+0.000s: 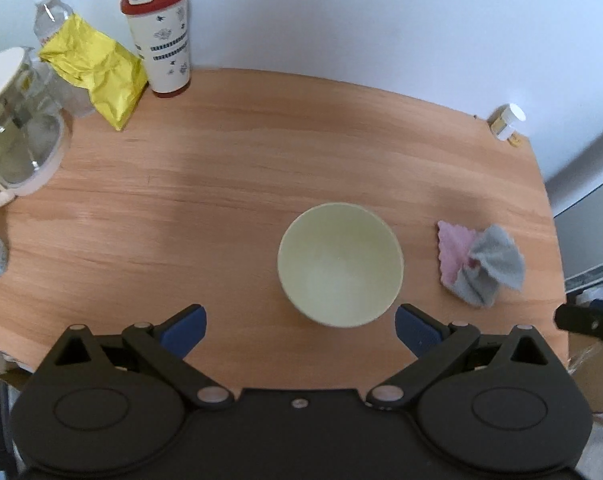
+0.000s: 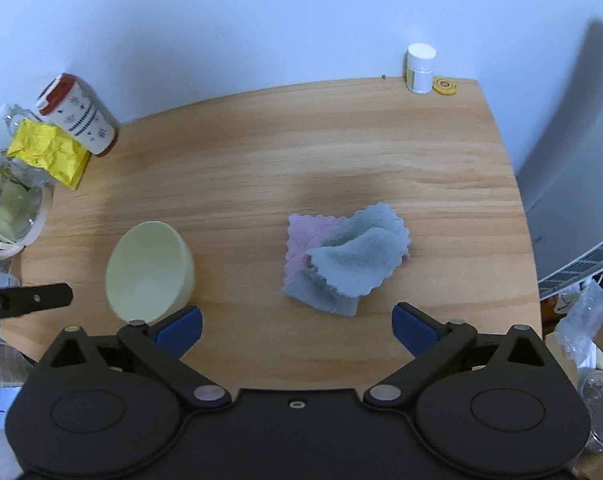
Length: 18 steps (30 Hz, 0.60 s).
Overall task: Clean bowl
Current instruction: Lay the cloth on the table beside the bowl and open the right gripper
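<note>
A pale green empty bowl [image 1: 340, 266] stands upright on the wooden table [image 1: 221, 168]. My left gripper [image 1: 300, 330] is open and empty, its blue pads apart just short of the bowl's near side. A crumpled grey and pink cloth [image 1: 481, 262] lies to the right of the bowl. In the right wrist view the cloth [image 2: 347, 258] lies just ahead of my right gripper [image 2: 297, 328], which is open and empty. The bowl [image 2: 149, 270] sits at the left there, beside the left pad.
At the table's far left stand a red-lidded tumbler [image 1: 159, 36], a yellow foil bag [image 1: 97, 70], a water bottle [image 1: 49, 12] and a glass jug [image 1: 15, 120]. A small white bottle [image 2: 420, 67] and a yellow disc [image 2: 445, 87] sit at the far right corner.
</note>
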Each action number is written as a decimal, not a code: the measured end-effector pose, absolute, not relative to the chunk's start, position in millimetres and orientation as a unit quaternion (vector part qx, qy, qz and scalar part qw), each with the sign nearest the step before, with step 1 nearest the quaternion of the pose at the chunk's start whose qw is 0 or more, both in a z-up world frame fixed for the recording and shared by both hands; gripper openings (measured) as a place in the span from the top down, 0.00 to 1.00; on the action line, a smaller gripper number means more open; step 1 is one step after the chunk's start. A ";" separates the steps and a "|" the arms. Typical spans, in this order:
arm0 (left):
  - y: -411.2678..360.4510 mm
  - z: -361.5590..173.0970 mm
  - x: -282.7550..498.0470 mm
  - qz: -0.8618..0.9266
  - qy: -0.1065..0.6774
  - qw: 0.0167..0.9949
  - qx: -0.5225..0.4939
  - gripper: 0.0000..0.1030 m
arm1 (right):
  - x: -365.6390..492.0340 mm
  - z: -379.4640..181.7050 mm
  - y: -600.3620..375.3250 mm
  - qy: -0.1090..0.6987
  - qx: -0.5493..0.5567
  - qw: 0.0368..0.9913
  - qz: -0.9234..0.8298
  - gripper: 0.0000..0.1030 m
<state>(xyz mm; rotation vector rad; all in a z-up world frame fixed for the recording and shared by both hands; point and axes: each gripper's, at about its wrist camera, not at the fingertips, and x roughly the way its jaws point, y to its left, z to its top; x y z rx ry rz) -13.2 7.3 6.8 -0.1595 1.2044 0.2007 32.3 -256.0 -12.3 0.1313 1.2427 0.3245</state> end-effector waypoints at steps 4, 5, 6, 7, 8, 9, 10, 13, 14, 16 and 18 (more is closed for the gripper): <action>3.2 17.5 -24.8 0.088 0.566 0.816 -0.083 0.00 | 19.1 3.3 -250.4 0.569 0.041 0.809 0.143 0.00; 0.9 20.6 -27.5 0.087 0.565 0.816 -0.081 0.00 | 15.3 6.1 -247.4 0.564 0.029 0.813 0.142 0.00; -1.0 22.6 -28.9 0.089 0.564 0.818 -0.078 0.00 | 12.3 6.6 -246.1 0.564 0.026 0.813 0.142 0.00; -2.6 24.4 -30.2 0.091 0.562 0.819 -0.076 0.00 | 9.4 7.0 -244.8 0.564 0.024 0.813 0.143 0.00; -4.6 26.4 -31.5 0.092 0.559 0.821 -0.072 0.00 | 7.0 5.9 -244.6 0.566 0.027 0.811 0.145 0.00; -9.3 29.2 -34.3 0.092 0.554 0.825 -0.064 0.00 | 4.9 4.4 -244.0 0.569 0.028 0.809 0.146 0.00; -11.4 30.2 -35.4 0.091 0.553 0.826 -0.061 0.00 | 3.1 3.5 -243.2 0.568 0.025 0.809 0.146 0.00; -17.6 31.9 -37.7 0.089 0.546 0.832 -0.047 0.00 | -1.5 5.2 -239.9 0.568 0.020 0.810 0.145 0.00; -18.8 32.7 -37.9 0.088 0.543 0.834 -0.045 0.00 | -2.2 5.1 -240.0 0.569 0.021 0.809 0.145 0.00; -20.7 34.2 -37.5 0.088 0.539 0.837 -0.040 0.00 | -3.1 4.2 -241.1 0.570 0.023 0.809 0.143 0.00; -22.2 34.8 -36.4 0.090 0.538 0.838 -0.035 0.00 | -3.3 3.4 -242.2 0.571 0.024 0.808 0.141 0.00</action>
